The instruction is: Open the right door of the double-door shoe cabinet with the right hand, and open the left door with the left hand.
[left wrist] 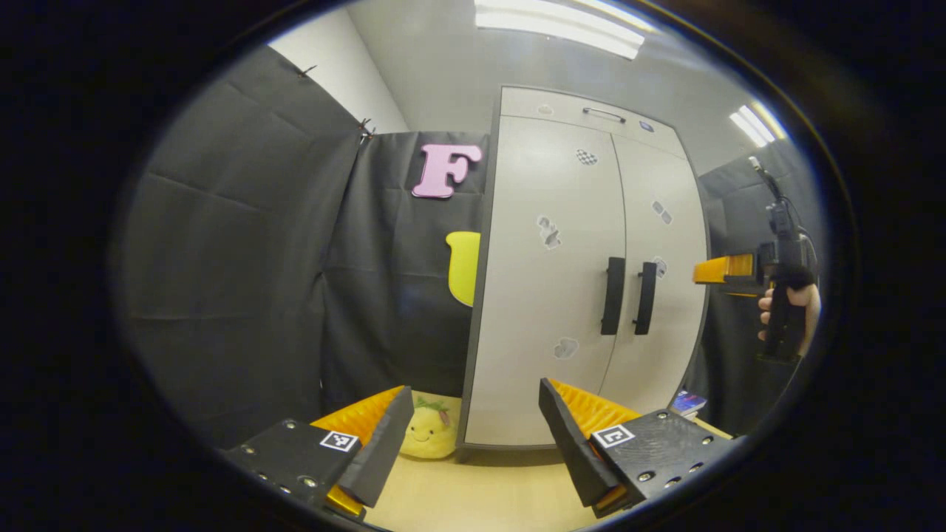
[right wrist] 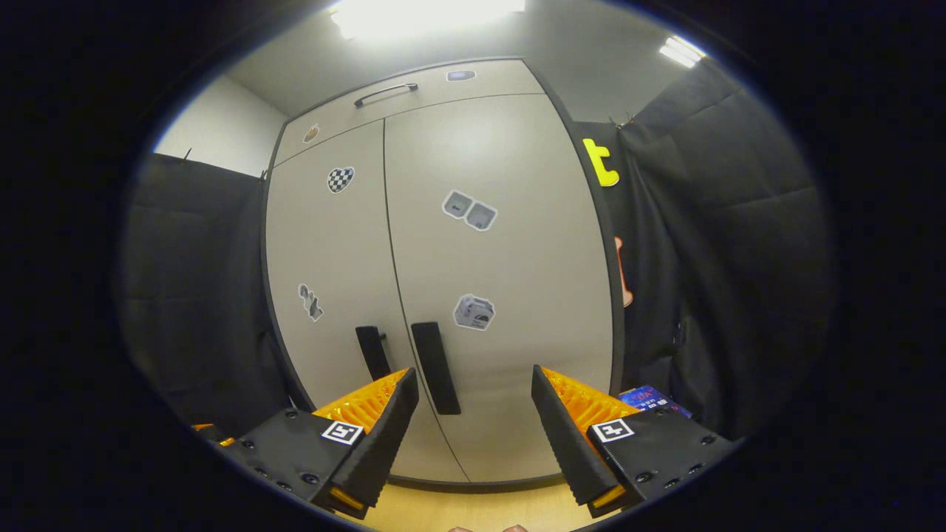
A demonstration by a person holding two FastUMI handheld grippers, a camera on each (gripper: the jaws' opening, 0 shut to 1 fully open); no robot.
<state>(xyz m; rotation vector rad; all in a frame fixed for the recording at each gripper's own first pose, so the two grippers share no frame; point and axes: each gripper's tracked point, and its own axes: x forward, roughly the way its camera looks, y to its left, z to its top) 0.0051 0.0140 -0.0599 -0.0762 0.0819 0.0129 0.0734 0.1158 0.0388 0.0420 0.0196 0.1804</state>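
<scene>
Item 1, nearest: left gripper (left wrist: 473, 436). Its fingers are spread wide with nothing between them, and it is held above the light wooden desk (left wrist: 480, 495), well short of the cabinet.

Item 2: right gripper (right wrist: 473, 421). Its fingers are likewise parted and empty, and it is pointed at the lower part of the right door, closer in than the left gripper. In the left gripper view it is seen at the far right, with a hand (left wrist: 794, 310) around its grip.

Item 3: plush toy (left wrist: 431, 430), yellow, set on the desk just beside the cabinet's left bottom corner.

Item 4: a small blue item (right wrist: 650, 399), at the cabinet's right foot; its kind cannot be told.

Item 5, farthest: shoe cabinet (right wrist: 443, 244), pale grey, standing upright on the desk. Both doors are shut, so any contents are hidden. A shallow top panel with its own bar pull (right wrist: 384, 92) is set above the doors.

- Right door (right wrist: 510, 244): stickers on its face; black vertical right handle (right wrist: 436, 367) near the centre seam.
- Left door (left wrist: 547, 281): stickers on its face; black vertical left handle (left wrist: 612, 295) just beside the seam.

Handling, judged: the doors are taken to be stiff, light panels on side hinges, with smooth faces that offer no purchase. Each door is best taken by closing the fingers across its handle and drawing outward in an arc.
</scene>
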